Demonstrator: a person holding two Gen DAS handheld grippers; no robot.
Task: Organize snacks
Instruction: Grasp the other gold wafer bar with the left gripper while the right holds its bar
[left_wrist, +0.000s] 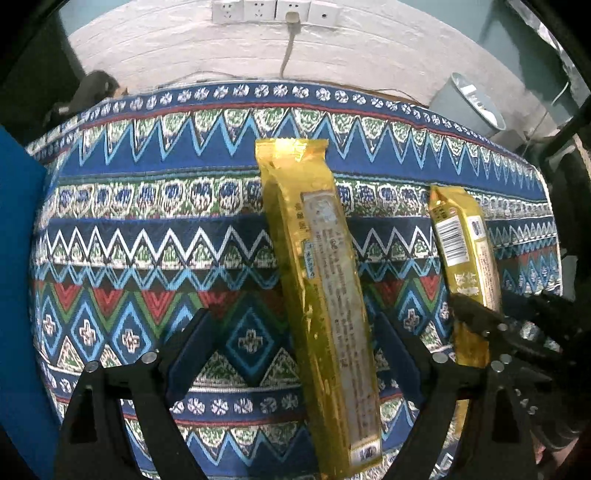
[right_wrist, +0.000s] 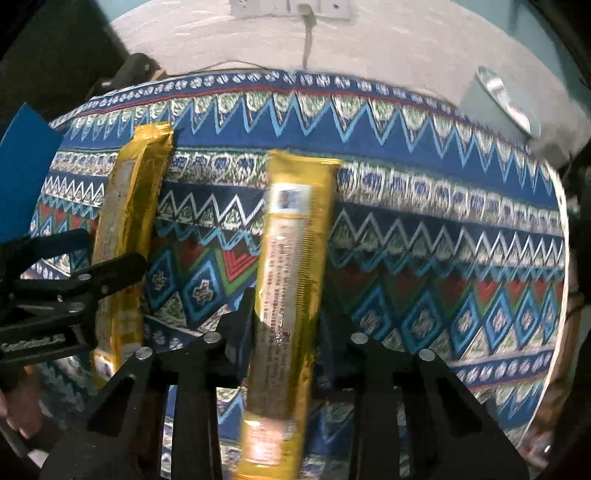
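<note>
On the table (left_wrist: 122, 236), covered by a patterned blue cloth, two long gold snack packs lie roughly parallel, pointing toward the far edge. Left gripper (left_wrist: 291, 354): fingers spread wide, straddling the left snack pack (left_wrist: 317, 280), whose right side lies close to the right finger; contact cannot be confirmed. Right gripper (right_wrist: 286, 332): fingers pressed together on the right snack pack (right_wrist: 291, 266), pinching it near its midsection. A grey bin (left_wrist: 469, 107) stands beyond the far right corner.
</note>
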